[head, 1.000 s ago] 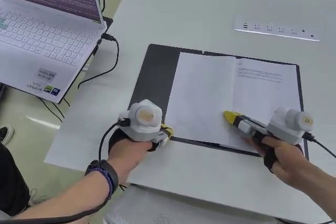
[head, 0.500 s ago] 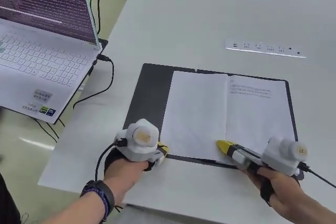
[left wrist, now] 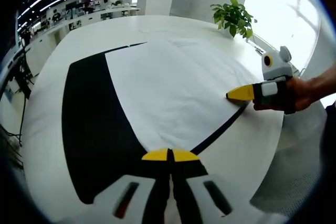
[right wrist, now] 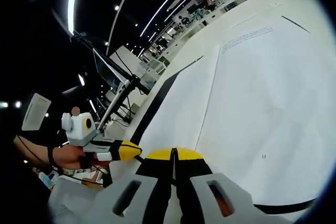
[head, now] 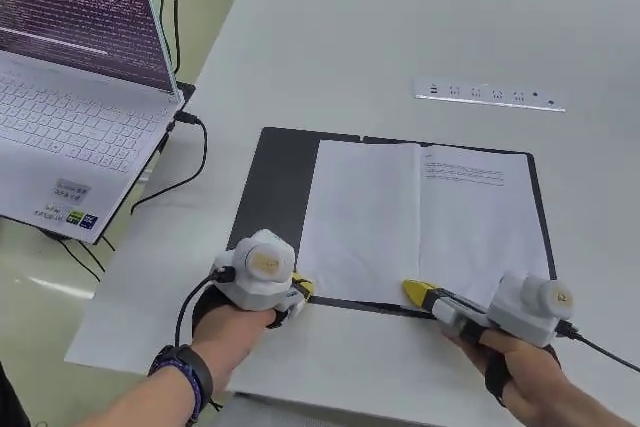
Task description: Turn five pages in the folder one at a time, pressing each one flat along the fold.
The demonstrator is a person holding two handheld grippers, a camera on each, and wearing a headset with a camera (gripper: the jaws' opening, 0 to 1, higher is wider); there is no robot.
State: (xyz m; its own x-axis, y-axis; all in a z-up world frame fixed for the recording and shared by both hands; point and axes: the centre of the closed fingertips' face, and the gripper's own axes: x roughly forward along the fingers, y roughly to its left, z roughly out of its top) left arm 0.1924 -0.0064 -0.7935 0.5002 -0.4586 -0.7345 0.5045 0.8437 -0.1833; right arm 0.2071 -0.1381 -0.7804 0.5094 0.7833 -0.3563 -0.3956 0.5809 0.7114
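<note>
Jaws of the left gripper (head: 300, 289) are clenched together on nothing, yellow tips at the near edge of the folder (head: 275, 182), on its bare black left cover; those of the right gripper (head: 414, 293) are likewise closed and empty, tips at the near edge of the pages (head: 365, 217), close to the fold. The folder lies open and flat on the white table (head: 350, 37), with white sheets over its centre and right. Beyond it lies a power strip (head: 490, 95); an open laptop (head: 70, 97) stands at far left.
</note>
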